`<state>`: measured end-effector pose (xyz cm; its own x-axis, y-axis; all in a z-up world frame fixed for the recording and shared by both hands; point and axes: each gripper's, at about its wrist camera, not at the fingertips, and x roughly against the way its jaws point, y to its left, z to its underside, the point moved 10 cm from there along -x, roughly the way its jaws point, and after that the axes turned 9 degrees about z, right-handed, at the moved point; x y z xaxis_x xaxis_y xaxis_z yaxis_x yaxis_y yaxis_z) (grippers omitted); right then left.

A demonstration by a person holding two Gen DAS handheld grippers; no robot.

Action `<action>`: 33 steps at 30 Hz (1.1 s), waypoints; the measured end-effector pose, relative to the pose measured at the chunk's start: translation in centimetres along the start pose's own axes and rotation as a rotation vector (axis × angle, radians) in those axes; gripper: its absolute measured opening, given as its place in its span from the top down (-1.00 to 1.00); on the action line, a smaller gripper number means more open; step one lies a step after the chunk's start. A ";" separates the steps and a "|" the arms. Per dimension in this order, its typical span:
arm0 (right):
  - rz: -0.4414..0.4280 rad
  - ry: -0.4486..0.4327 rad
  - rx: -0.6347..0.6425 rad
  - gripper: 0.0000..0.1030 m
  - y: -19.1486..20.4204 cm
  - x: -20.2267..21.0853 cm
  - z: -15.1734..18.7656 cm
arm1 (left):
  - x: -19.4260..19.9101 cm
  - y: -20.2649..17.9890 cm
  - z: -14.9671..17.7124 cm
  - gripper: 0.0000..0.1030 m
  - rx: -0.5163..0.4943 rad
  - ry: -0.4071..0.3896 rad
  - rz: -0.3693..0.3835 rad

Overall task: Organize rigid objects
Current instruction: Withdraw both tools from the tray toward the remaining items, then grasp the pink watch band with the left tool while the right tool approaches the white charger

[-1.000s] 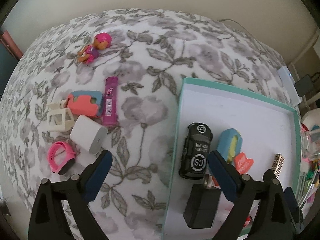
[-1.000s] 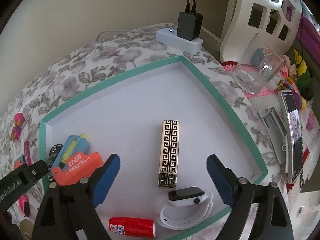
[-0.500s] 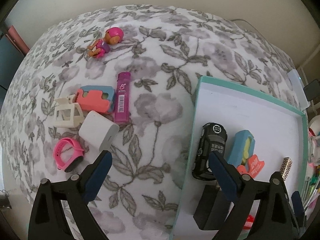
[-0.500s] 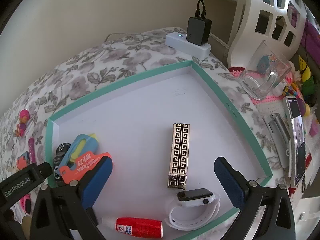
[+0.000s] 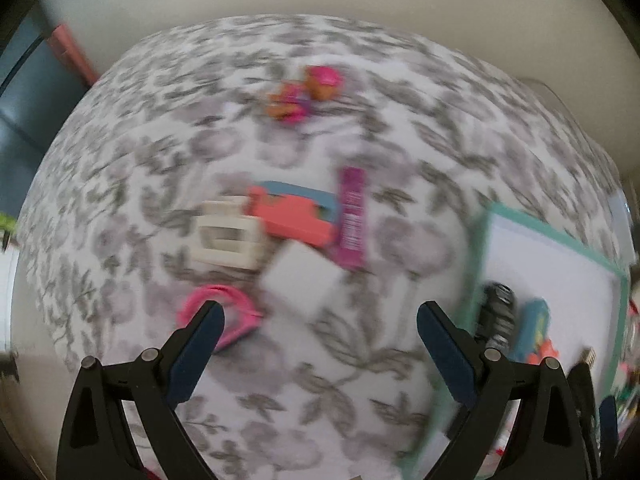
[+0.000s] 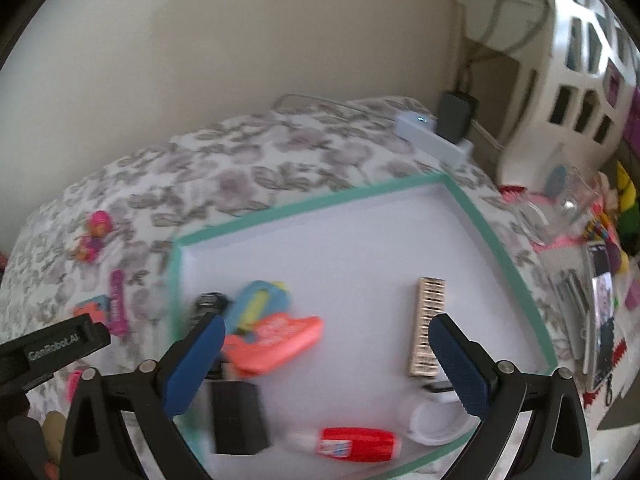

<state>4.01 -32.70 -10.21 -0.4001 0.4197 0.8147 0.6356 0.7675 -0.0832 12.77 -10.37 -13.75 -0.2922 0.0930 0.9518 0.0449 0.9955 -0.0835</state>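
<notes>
Crowding is the danger: with the left gripper wide and empty, reaching for the white charger at twelve o'clock could knock the pink band or purple tube, while the right gripper, equally wide and empty, hangs over the tray.

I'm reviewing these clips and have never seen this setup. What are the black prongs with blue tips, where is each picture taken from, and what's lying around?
There is no robot arm: a person holds a two-finger gripper in each hand, and each carries a fisheye camera looking along its fingers. The prongs are those fingers.

The left wrist view shows the left gripper, open and empty, above a flowered cloth. On the cloth lie a pink band, a white block, a cream frame, a purple tube and a small doll. That picture is blurred.

The right wrist view shows the right gripper, also open and empty, over a teal-rimmed tray holding a patterned bar, a red tube, a black block and a white watch.
</notes>
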 end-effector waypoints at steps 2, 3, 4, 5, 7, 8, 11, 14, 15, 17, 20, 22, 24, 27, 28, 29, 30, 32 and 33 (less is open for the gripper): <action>-0.023 -0.011 0.023 -1.00 1.4 0.6 -0.2 | 0.2 1.8 -0.3 -0.89 0.033 -0.010 -0.022; -0.032 -0.016 0.042 -1.00 2.4 0.9 -0.2 | 0.4 2.7 -0.6 -0.89 0.054 -0.016 -0.030; -0.049 -0.021 0.070 -1.00 3.6 1.2 -0.1 | 0.5 3.7 -0.7 -0.89 0.077 -0.019 -0.035; -0.060 -0.023 0.091 -1.00 4.6 1.5 -0.1 | 0.5 4.2 -0.8 -0.89 0.089 -0.020 -0.035; -0.080 -0.027 0.127 -1.00 6.3 1.9 0.2 | 0.5 5.6 -0.9 -0.89 0.127 -0.015 -0.035; -0.087 -0.029 0.143 -1.00 7.0 2.0 0.3 | 0.5 6.0 -0.9 -0.89 0.138 -0.013 -0.037; -0.113 -0.028 0.194 -1.00 9.4 2.4 0.6 | 0.1 7.5 -0.8 -0.89 0.178 0.004 -0.047; -0.139 -0.028 0.246 -1.00 11.8 2.5 1.1 | -0.1 8.6 -0.7 -0.89 0.211 0.014 -0.045; -0.144 -0.024 0.258 -1.00 12.3 2.4 1.2 | -0.2 9.0 -0.7 -0.89 0.221 0.018 -0.045; -0.158 -0.010 0.267 -0.99 13.1 2.2 1.5 | -0.3 9.6 -0.5 -0.89 0.231 0.025 -0.050; -0.164 0.016 0.288 -0.99 14.3 1.5 2.0 | -0.8 10.6 -0.1 -0.89 0.263 0.043 -0.046; -0.161 0.027 0.297 -0.99 14.5 1.0 2.2 | -1.3 11.4 0.2 -0.89 0.282 0.058 -0.059; -0.147 0.033 0.295 -0.99 14.5 0.5 2.2 | -1.5 12.4 0.5 -0.89 0.314 0.065 -0.070; -0.143 0.046 0.275 -0.99 14.7 0.0 1.9 | -1.6 13.1 0.7 -0.89 0.337 0.068 -0.072; -0.148 0.052 0.265 -0.99 15.0 -0.2 1.8 | -1.6 13.2 0.8 -0.89 0.338 0.070 -0.079; -0.153 0.054 0.258 -0.99 15.2 -0.2 1.6 | -1.5 13.3 0.8 -0.89 0.340 0.070 -0.080; -0.159 0.057 0.253 -0.99 15.4 -0.3 1.5 | -1.6 13.3 0.8 -0.89 0.342 0.072 -0.077; -0.168 0.067 0.242 -0.99 15.9 -0.5 1.4 | -1.9 13.3 0.8 -0.89 0.336 0.081 -0.075; -0.174 0.070 0.233 -0.99 16.1 -0.6 1.3 | -1.9 13.3 0.8 -0.89 0.334 0.086 -0.079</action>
<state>13.60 -19.96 -12.79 -0.4383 0.2436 0.8652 0.3891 0.9191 -0.0616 13.13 2.69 -16.94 -0.2002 0.0276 0.9794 -0.2934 0.9520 -0.0868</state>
